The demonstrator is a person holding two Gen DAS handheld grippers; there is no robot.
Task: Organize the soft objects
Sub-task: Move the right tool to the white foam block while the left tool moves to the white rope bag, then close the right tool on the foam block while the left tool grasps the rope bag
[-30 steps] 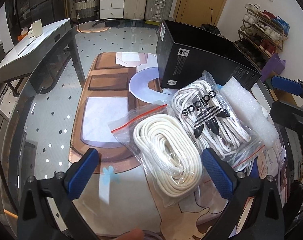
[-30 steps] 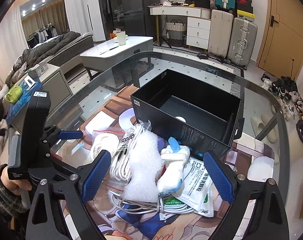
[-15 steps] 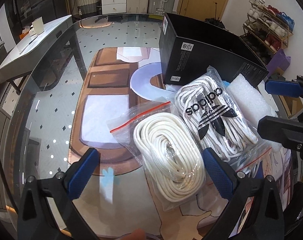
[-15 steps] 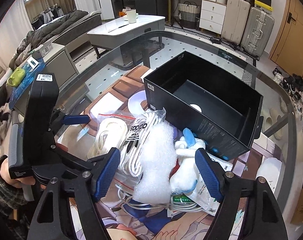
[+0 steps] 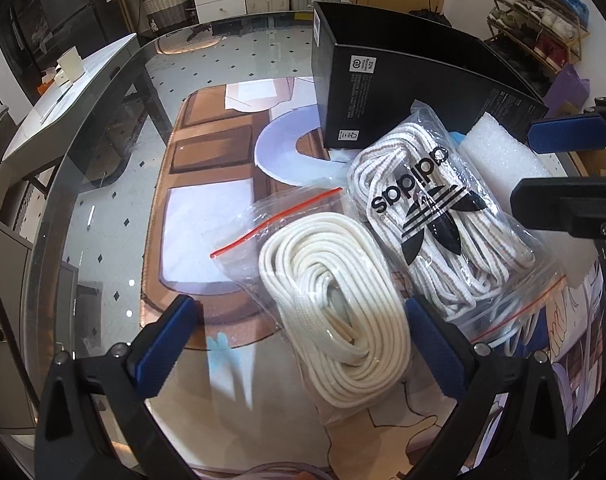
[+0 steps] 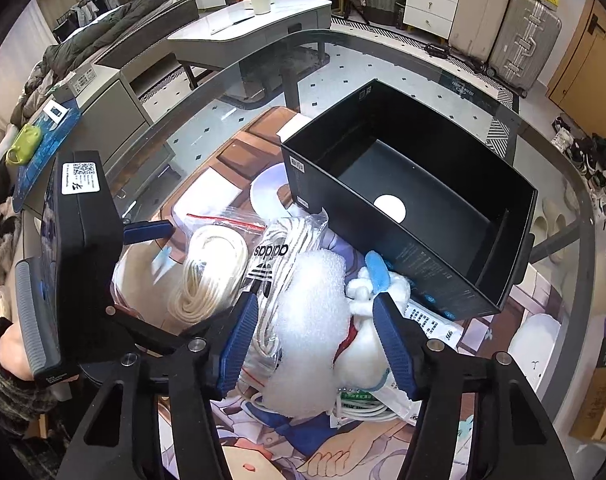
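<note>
A clear bag of cream rope (image 5: 335,312) lies between the fingers of my open left gripper (image 5: 299,348); it also shows in the right wrist view (image 6: 211,272). Beside it lies an adidas bag of laces (image 5: 435,216) (image 6: 275,256). My right gripper (image 6: 317,344) is open, its fingers on either side of a white foam piece (image 6: 311,320) and a white plush toy with a blue part (image 6: 367,340). I cannot tell if its pads touch them. An open black box (image 6: 419,208) (image 5: 387,92) stands behind the pile, empty.
A printed mat (image 5: 207,184) covers the glass table (image 5: 103,128). A packet with green print (image 6: 427,324) and white cable (image 6: 367,412) lie under the toy. The right gripper (image 5: 563,168) shows at the left view's right edge. A white side table (image 6: 247,28) stands beyond.
My right gripper has moved down and forward over the foam and plush toy, and its fingers have narrowed. My left gripper has moved closer to the rope bag, still open.
</note>
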